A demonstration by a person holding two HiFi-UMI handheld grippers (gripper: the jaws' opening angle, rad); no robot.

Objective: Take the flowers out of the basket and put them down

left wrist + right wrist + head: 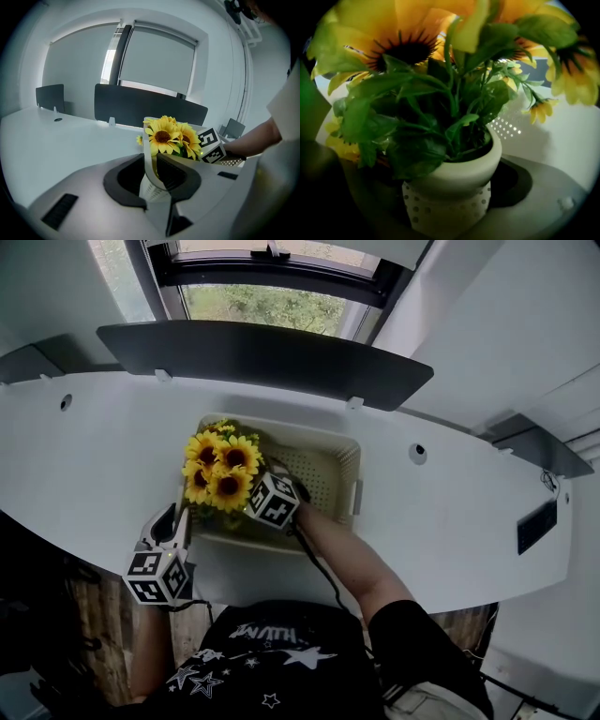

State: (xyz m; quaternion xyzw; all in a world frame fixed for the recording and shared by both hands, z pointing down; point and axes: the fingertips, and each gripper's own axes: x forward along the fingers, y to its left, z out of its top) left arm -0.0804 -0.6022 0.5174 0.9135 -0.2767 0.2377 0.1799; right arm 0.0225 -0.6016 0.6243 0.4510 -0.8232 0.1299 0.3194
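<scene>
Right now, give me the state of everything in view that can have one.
left gripper: shut on the wall of the basket.
right gripper: shut on the sunflower pot.
sunflower pot: upright, inside the basket, at its far left corner.
basket: standing on the white desk, held at its near left corner.

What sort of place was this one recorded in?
Likely an office or meeting room: a long curved white desk with cable holes, dark divider panels standing along its far edge, and a window just behind them.
</scene>
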